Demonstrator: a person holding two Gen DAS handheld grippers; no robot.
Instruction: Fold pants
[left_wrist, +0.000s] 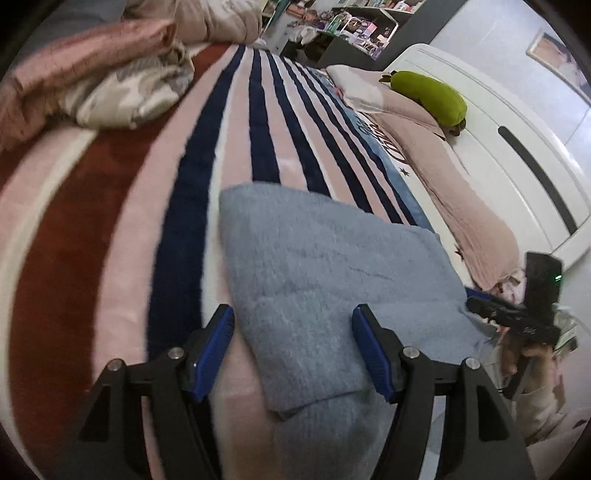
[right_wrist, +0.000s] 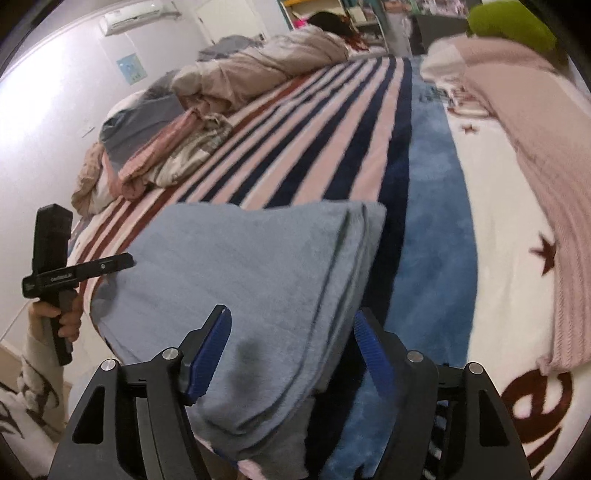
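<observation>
The grey-blue pants (left_wrist: 325, 280) lie folded flat on the striped blanket (left_wrist: 155, 206) near the bed's front edge. They also show in the right wrist view (right_wrist: 258, 280), with stacked folded edges along their right side. My left gripper (left_wrist: 293, 350) is open, its blue pads either side of the pants' near left corner, holding nothing. My right gripper (right_wrist: 291, 354) is open over the pants' near right corner. The right gripper also shows in the left wrist view (left_wrist: 517, 317), and the left gripper in the right wrist view (right_wrist: 110, 264), each beside the pants.
A heap of crumpled pink and patterned bedding (left_wrist: 92, 85) lies at the far left of the bed. A pink cover (left_wrist: 461, 192) and a green plush toy (left_wrist: 428, 96) lie along the white headboard (left_wrist: 517, 122). Shelves (left_wrist: 354, 26) stand beyond the bed.
</observation>
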